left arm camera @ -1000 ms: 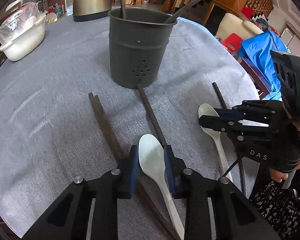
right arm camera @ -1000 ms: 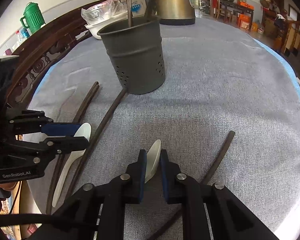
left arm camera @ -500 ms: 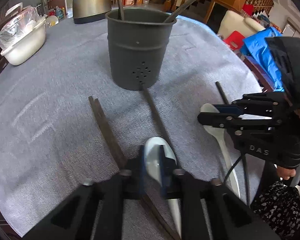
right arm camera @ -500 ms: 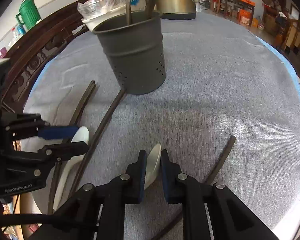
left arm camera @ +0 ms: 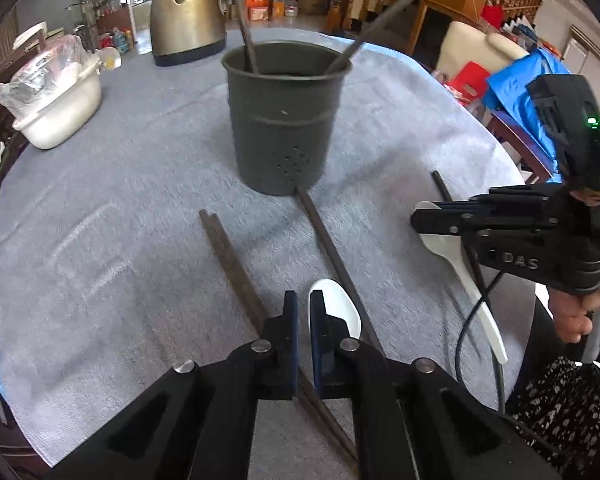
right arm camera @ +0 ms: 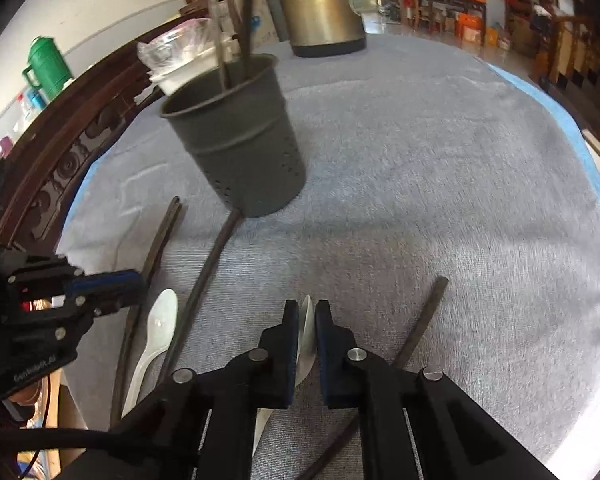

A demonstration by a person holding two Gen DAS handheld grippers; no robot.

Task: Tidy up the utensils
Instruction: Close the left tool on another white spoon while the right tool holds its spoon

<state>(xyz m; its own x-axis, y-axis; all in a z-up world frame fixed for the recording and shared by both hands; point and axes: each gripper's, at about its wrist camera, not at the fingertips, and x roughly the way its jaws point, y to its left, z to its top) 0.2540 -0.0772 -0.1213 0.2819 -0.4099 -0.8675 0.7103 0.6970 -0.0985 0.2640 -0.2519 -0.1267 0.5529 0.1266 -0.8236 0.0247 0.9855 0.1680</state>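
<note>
at the far edge of my grey tablecloth (left arm camera: 100, 200) stands a brass-coloured electric kettle (left arm camera: 186, 12) on its dark base. off to the left i see a white plastic tub (left arm camera: 60, 108) stuffed with clear plastic bags. beyond the table a green jug (right arm camera: 46, 66) sits by the wall, and a blue tarp (left arm camera: 520, 84) lies beside a cream chair (left arm camera: 480, 50).

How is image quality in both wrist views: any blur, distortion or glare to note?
Left wrist view: strong fisheye bending with dark corners; the grey utensil holder is fairly sharp, the cloth near the chopsticks smeared. Right wrist view: softer overall, with the holder leaning from distortion and the kettle catching bright window glare.
</note>
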